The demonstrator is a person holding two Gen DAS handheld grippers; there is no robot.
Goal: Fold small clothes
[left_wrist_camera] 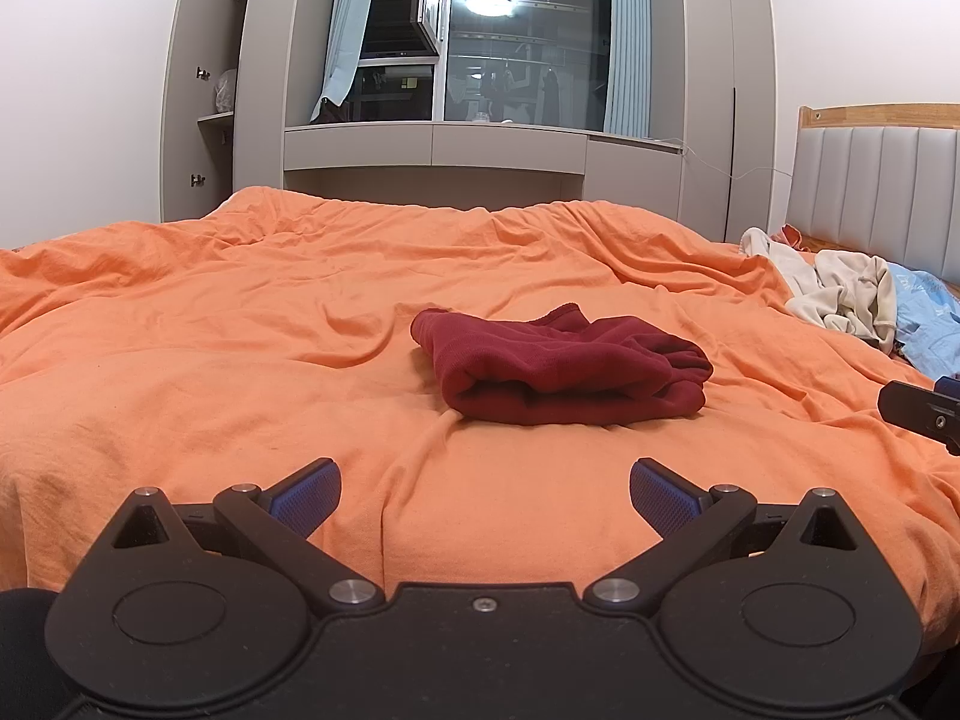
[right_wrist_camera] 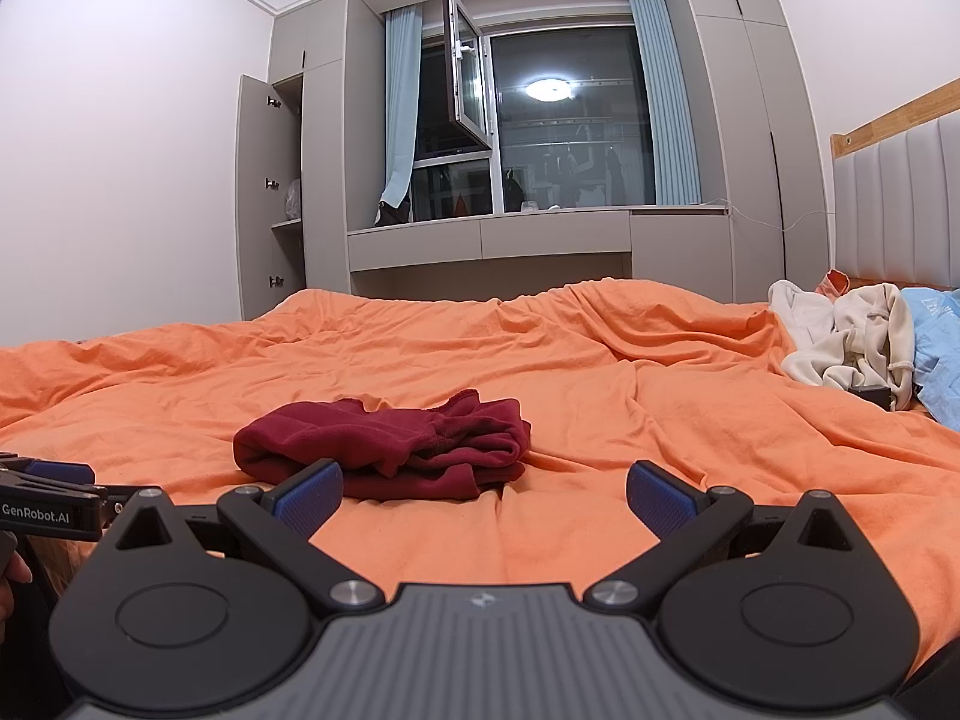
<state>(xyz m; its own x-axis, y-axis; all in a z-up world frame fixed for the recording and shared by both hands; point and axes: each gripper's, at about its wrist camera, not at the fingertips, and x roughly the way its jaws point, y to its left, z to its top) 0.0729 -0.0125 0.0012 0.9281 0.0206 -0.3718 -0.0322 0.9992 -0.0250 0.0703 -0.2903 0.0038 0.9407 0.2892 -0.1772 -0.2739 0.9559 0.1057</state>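
Observation:
A dark red garment [left_wrist_camera: 561, 369] lies folded in a compact bundle on the orange bed cover [left_wrist_camera: 240, 360]. It also shows in the right wrist view [right_wrist_camera: 390, 441], left of centre. My left gripper [left_wrist_camera: 485, 495] is open and empty, a short way in front of the bundle. My right gripper [right_wrist_camera: 485, 495] is open and empty, just in front of and to the right of the bundle. The right gripper's tip shows at the right edge of the left wrist view [left_wrist_camera: 924, 414]. The left gripper shows at the left edge of the right wrist view [right_wrist_camera: 54, 498].
A heap of cream clothes [left_wrist_camera: 840, 288] and a light blue garment [left_wrist_camera: 930, 318] lie at the right by the padded headboard [left_wrist_camera: 876, 192]. The heap also shows in the right wrist view [right_wrist_camera: 852, 342]. Grey wardrobes and a window [left_wrist_camera: 516, 36] stand beyond the bed.

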